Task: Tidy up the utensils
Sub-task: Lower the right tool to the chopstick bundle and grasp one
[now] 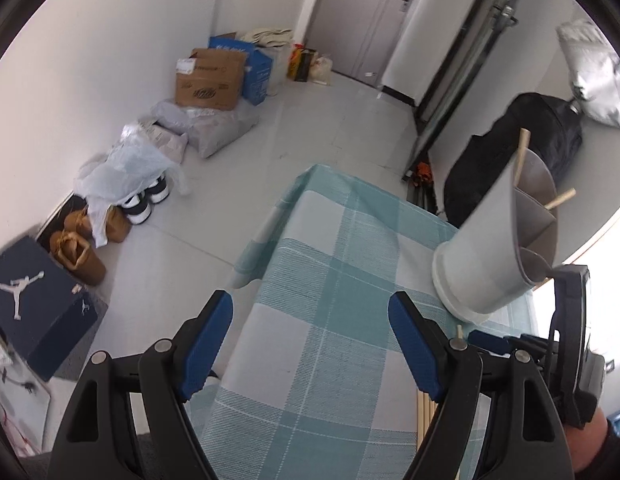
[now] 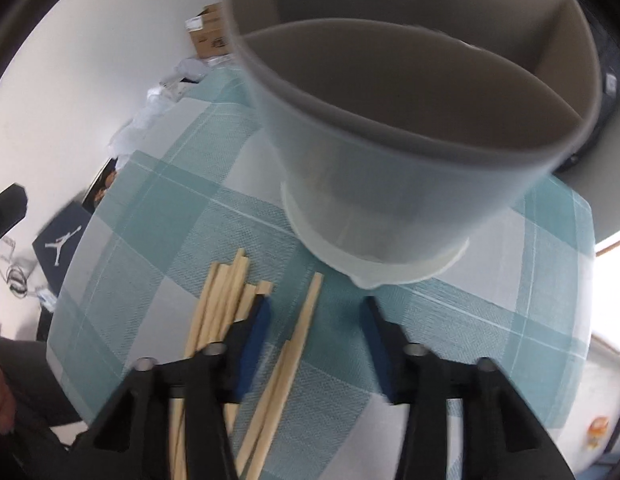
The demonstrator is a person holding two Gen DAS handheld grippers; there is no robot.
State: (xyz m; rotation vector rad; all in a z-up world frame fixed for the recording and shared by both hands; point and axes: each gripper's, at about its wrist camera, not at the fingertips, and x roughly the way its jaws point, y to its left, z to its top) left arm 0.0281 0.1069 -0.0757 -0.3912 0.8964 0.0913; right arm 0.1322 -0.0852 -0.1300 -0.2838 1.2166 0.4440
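left gripper (image 1: 310,316) is hanging over the tablecloth (image 1: 330,264) with its blue pads (image 1: 207,344) spread wide apart, nothing between them. right gripper (image 2: 316,320) sits low over that same cloth, jaws parted too — not clamped on anything. a bit of the person's hand (image 1: 588,436) shows behind it.

Grey divided utensil holder (image 2: 406,184) stands upright on the checked worktop (image 2: 149,216), two wooden chopsticks (image 1: 522,156) poking from its compartments. Just beside its base, loose chopsticks (image 2: 225,308) lie flat in a rough bundle.
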